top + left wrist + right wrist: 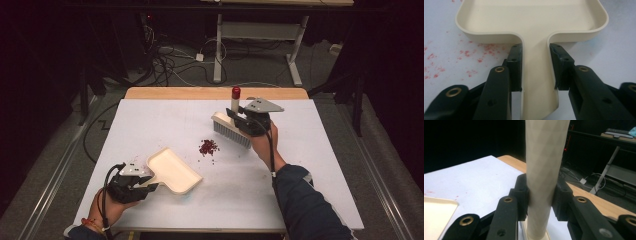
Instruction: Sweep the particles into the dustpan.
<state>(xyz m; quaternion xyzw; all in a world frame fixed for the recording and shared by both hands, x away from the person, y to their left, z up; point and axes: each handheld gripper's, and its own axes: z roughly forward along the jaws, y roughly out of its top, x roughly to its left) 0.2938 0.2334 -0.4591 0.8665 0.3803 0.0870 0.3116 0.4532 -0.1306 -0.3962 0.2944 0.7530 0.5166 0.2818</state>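
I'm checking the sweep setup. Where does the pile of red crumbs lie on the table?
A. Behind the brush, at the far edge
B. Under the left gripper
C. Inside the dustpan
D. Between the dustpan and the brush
D: the high view shows the red crumbs on the bare table, between the dustpan and the brush.

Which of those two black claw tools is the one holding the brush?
The right gripper: its jaws clamp the brush by its upright red-tipped handle. The left gripper grips the cream dustpan by its handle instead.

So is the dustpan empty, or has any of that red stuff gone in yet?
Empty. The dustpan shows a bare cream floor, and the red crumbs sit in a pile on the table, apart from it.
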